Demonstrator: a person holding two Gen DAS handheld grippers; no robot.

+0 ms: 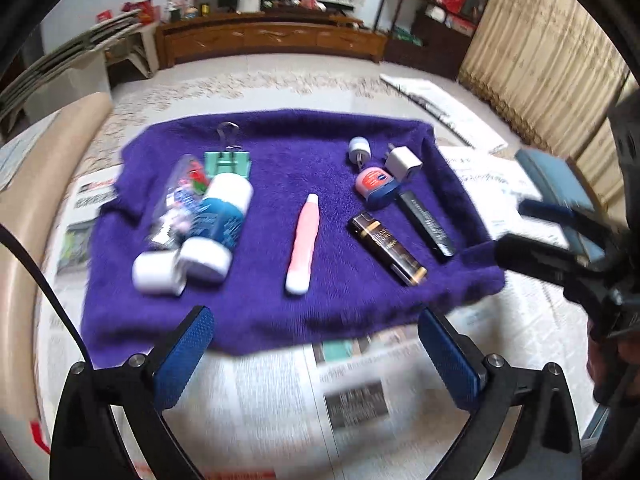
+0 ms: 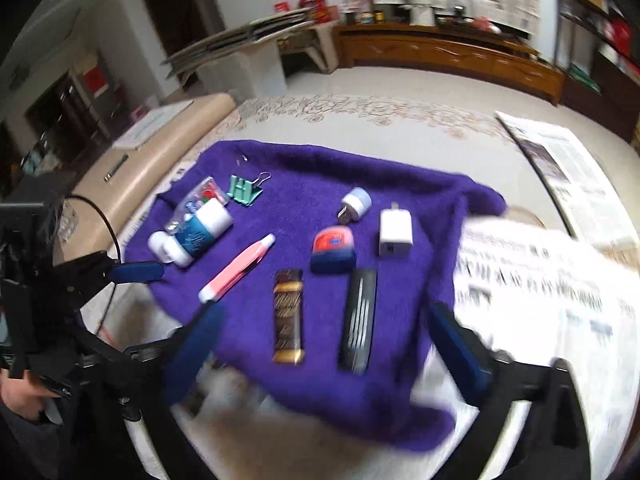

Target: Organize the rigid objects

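Ten small rigid things laid on a purple towel (image 1: 280,152), itself spread over newspaper sheets (image 1: 260,400). No brand legible anywhere: pale lettering on the teal-and-white bottle (image 1: 222,216), gold script on the brown-and-gold stick (image 1: 386,248), fine print on the slim black case (image 1: 426,220), a white mark on the pink-and-blue jar (image 1: 376,186), newspaper headlines, all too blurred to read. Counted: one mint-green binder clip (image 1: 228,162) with wire handles, one clear packet (image 1: 182,192) of coloured bits, one bottle, one short white cylinder (image 1: 158,274) touching the bottle's near end, one pink-and-white pen-shaped tool (image 1: 304,244) alone at mid-towel, one stick, one case, one jar, and two white plugs, a round plug (image 1: 359,148) and a square charger (image 1: 404,164). Clip, packet, bottle and cylinder clustered at the towel's left; stick, case, jar and plugs grouped at its right. Left hand-held gripper (image 1: 316,314) spread wide above the towel's near edge, blue pads apart, nothing between. Right hand-held gripper (image 2: 324,312) likewise spread wide and empty over the near right part of the towel.
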